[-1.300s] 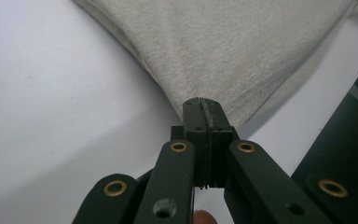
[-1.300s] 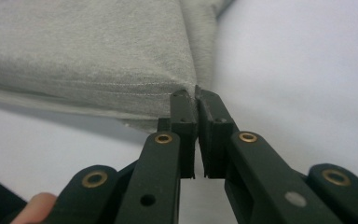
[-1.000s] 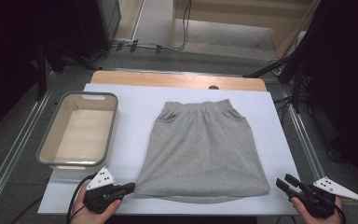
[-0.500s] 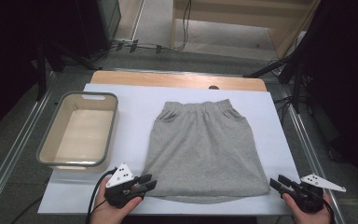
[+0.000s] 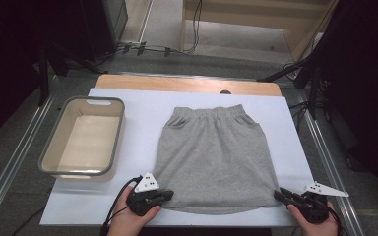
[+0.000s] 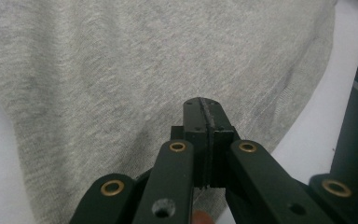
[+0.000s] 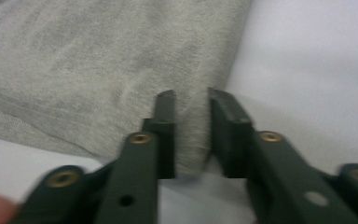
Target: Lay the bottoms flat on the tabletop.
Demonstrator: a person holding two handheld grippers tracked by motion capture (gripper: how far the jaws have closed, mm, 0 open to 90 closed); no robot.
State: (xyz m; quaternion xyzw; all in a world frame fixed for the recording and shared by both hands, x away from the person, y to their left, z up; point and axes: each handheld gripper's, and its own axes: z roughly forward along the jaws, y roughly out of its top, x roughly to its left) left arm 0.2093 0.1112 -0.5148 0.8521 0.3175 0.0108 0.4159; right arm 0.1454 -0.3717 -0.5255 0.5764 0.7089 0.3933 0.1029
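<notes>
grey skirt (image 5: 216, 157) lies flat on the white mat, waistband far, hem apparently near.

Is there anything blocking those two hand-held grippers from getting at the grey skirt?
Nothing visible does. The left hand-held gripper already sits at the near left hem corner of the grey knit fabric skirt, jaws together. The right hand-held gripper is at the near right corner, jaws just closing with the fabric edge between them, a gap showing.

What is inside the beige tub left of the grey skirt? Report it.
Nothing visible: the tub shows a bare pale floor in the high view. Its near wall hides a thin strip of the floor. The skirt lies outside it.
</notes>
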